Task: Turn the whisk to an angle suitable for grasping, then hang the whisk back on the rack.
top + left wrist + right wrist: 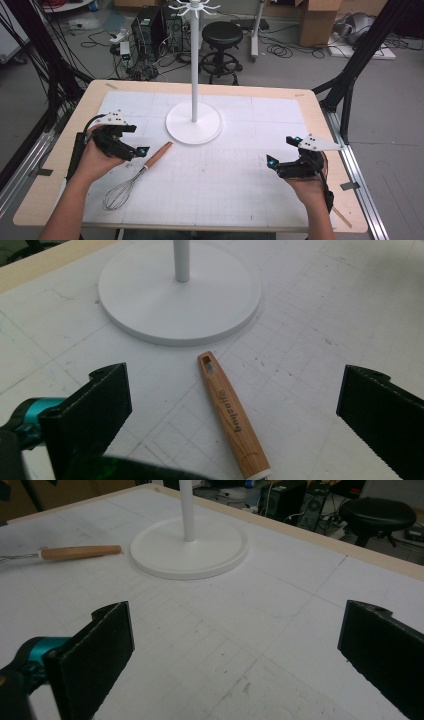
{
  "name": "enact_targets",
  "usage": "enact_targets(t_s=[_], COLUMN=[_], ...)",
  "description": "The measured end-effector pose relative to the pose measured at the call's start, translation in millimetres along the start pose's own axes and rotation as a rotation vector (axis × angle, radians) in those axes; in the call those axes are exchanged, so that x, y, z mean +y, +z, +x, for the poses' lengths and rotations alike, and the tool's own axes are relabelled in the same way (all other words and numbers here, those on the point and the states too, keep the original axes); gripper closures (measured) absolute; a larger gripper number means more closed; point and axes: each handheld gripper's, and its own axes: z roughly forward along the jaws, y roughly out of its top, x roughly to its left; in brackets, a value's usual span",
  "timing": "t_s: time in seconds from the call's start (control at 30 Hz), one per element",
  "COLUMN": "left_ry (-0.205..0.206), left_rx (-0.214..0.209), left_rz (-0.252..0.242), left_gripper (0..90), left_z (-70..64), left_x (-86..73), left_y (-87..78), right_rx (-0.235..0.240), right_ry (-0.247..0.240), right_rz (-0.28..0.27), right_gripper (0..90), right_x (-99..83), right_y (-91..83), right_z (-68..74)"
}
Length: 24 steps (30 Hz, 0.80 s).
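Just ahead of the left hand-held gripper (131, 145), between its wide-spread, released jaws in the left gripper view, lies the wooden handle of a whisk (231, 415), flat on the white gridded mat of the bench (55, 150) and touched by neither jaw. In the high view the whisk's wire balloon (119, 194) lies nearer the person than this hand-held gripper, beside the left forearm, while the handle slants away toward the stand. Its slotted far end stops just short of the round white base of a stand (180, 295), near the rim but apart from it. Across the mat, well away from the whisk, the right hand-held gripper (282, 152) hovers over bare grid with its jaws likewise spread and holding nothing; in the right gripper view the base (190, 547) sits ahead of it, with the whisk handle (80, 552) off to the far left. A thin white pole rises from the base to a ring of hooks (194, 7). Beyond the bench's far edge stand a black stool (221, 35), computer towers (150, 27) and loose cables on the floor.
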Motion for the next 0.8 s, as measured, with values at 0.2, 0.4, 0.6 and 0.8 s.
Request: enact_targets(t_s=[0.2, 0.4, 0.6, 0.8], left_ry=[0.009, 0.015, 0.019, -0.002], left_rx=[0.005, 0.01, 0.005, 0.007], left_rz=[0.055, 0.073, 0.09, 0.133], left_gripper=[1.7, 1.7, 1.7, 1.7], left_z=[-1.1, -2.7, -3.5, 1.6], left_x=[4.0, 5.3, 5.4, 3.3], left_y=[9.7, 12.3, 16.3, 24.4], right_rx=[-0.001, -0.001, 0.002, -0.001], right_ry=[0.02, 0.012, 0.006, 0.006], right_rz=[0.007, 0.011, 0.009, 0.012], right_gripper=[0.3, 0.3, 0.3, 0.3], right_x=[-1.1, -0.7, 0.4, 0.1], right_y=[3.4, 4.8, 4.6, 3.9], right_z=[-3.7, -3.2, -1.7, -0.9])
